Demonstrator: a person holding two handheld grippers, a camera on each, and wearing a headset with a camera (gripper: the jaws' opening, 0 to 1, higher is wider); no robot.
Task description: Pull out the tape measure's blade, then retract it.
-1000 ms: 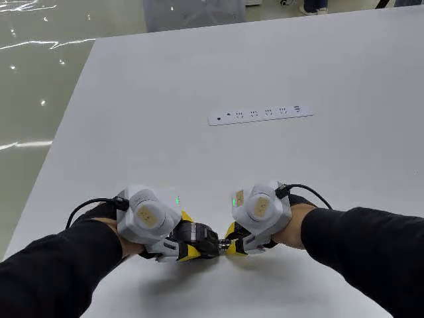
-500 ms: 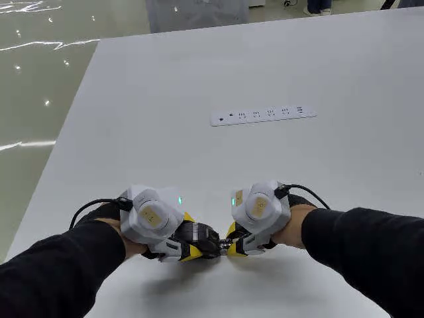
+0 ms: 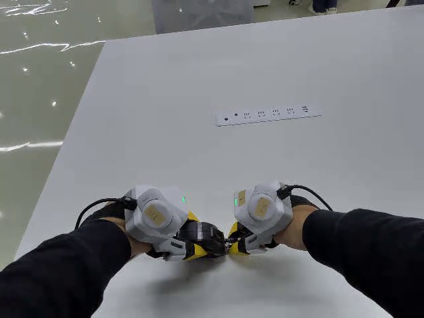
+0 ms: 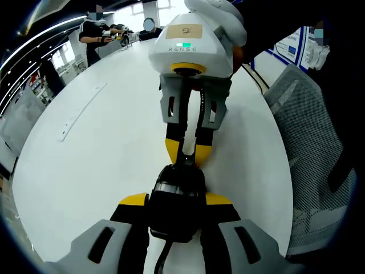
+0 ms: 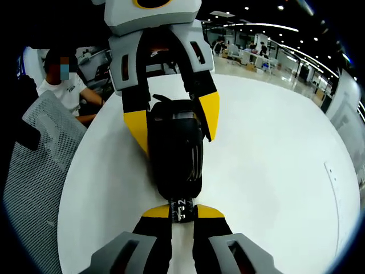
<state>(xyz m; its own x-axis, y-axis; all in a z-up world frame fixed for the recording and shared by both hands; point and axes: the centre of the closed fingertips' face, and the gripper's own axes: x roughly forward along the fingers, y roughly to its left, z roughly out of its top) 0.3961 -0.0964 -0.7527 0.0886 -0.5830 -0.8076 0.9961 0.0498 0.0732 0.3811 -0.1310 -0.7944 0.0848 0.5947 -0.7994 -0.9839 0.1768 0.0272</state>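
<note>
The left gripper (image 3: pixel 190 248) is clamped on the black tape measure (image 3: pixel 202 237), down at 6 o'clock on the white table (image 3: pixel 165 132). At its 3 o'clock, the right gripper (image 3: pixel 233 246) is pinching the blade (image 5: pixel 181 212), barely out. A power strip (image 3: pixel 268 114) lies up at 12.

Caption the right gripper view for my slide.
Right tool pinches the blade tip; left tool clamps the black tape measure at a white table.
</note>
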